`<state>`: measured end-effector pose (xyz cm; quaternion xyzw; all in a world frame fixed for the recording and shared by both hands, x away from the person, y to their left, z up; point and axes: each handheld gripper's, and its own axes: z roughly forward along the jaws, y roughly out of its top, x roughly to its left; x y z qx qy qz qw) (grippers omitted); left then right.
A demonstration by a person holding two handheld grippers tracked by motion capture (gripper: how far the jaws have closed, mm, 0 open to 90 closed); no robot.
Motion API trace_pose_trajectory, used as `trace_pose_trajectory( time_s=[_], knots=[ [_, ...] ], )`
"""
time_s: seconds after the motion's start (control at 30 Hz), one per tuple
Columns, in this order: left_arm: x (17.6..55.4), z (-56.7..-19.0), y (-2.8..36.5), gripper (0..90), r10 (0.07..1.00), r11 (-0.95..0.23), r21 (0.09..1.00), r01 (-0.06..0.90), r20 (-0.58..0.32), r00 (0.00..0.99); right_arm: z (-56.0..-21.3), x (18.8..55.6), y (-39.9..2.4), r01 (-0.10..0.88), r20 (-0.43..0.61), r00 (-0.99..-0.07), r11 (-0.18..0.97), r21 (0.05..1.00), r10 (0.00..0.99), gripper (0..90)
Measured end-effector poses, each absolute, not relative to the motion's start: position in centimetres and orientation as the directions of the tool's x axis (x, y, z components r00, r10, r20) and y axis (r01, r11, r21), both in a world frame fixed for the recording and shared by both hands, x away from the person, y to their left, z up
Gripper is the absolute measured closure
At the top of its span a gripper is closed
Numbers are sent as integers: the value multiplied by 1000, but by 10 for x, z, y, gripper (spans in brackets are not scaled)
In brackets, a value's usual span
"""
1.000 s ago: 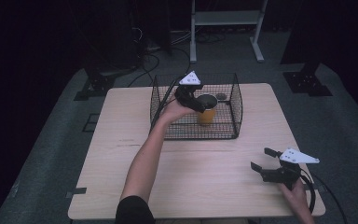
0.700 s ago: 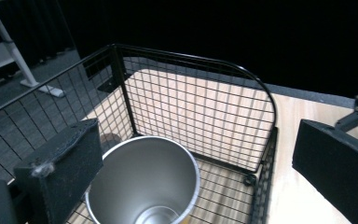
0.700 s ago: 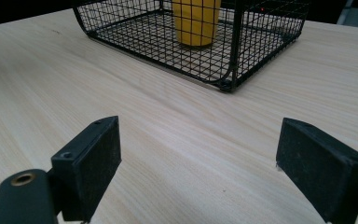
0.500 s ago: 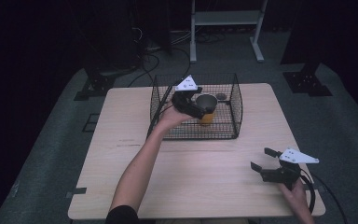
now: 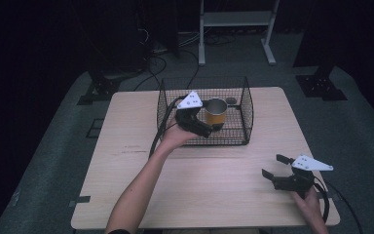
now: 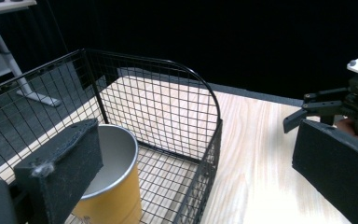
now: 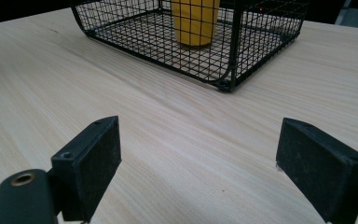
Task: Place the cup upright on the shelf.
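Note:
A yellow cup point(image 5: 215, 113) with a metal inside stands upright in the black wire basket point(image 5: 246, 114) at the table's far middle. My left gripper point(image 5: 209, 129) hovers at the basket's near left side, open, with nothing held. In the left gripper view the cup point(image 6: 116, 191) sits just beside the left jaw, and the right jaw is outside the basket's rim point(image 6: 200, 86), so the left gripper point(image 6: 191, 140) straddles the wire wall. My right gripper point(image 5: 272, 165) rests open near the table's front right corner. It faces the basket point(image 7: 233, 51) and cup point(image 7: 195, 21) across bare wood, with the right gripper point(image 7: 198, 140) wide open.
The wooden table point(image 5: 126, 146) has free room left of and in front of the basket. A small dark thing point(image 5: 231, 101) lies at the basket's far side. Beyond the table stand a white frame point(image 5: 233, 19) and cables on the floor.
My left gripper has drawn back to the left and toward the person, off the cup, which stays in the basket. The right gripper has not moved.

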<state>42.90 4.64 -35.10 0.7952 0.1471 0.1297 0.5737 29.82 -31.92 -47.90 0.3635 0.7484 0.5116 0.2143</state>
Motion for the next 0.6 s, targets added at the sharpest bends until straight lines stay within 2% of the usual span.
trace_pose_trajectory(
  time_s=[0.6],
  knots=[
    [392, -370, 71, 11, 401, -281, 954, 102, 20, 916, -479, 298, -319, 327, 53, -639, 208, 922, 767, 129]
  ],
)
